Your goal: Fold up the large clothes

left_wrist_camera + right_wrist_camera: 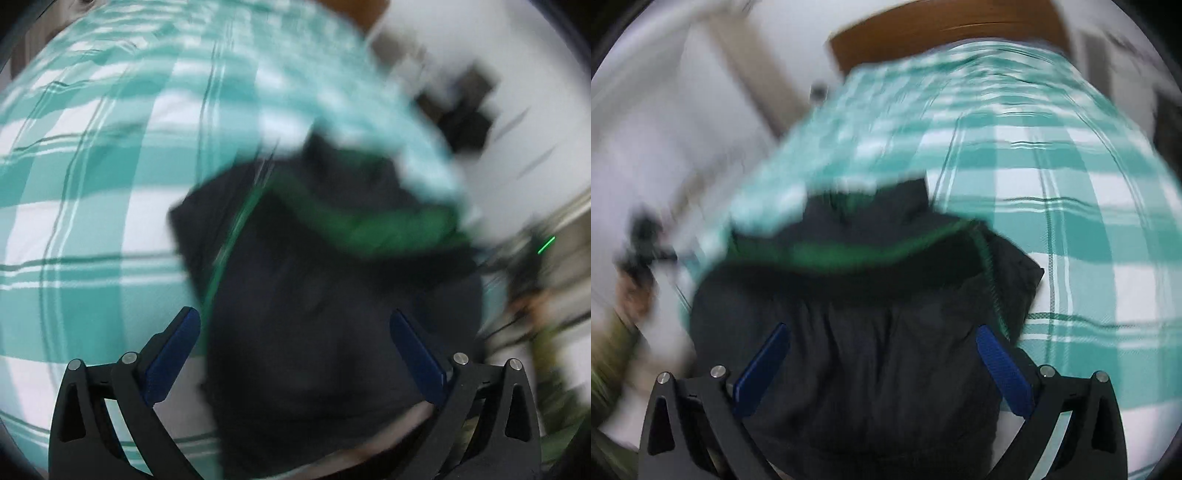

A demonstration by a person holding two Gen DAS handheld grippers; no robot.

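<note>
My left gripper (pixel 295 347) and right gripper (pixel 882 365) both hang spread, gripping nothing. The dark padded jacket with green lining (pixel 857 332) lies directly ahead of both on the teal-and-white checked bedsheet (pixel 1071 184), its long axis running away from me; neither looks nearer.

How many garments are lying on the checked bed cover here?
1: a dark jacket with green lining, bunched on the teal checked cover near its edge, under both open grippers. Blur and folds could hide more.
</note>
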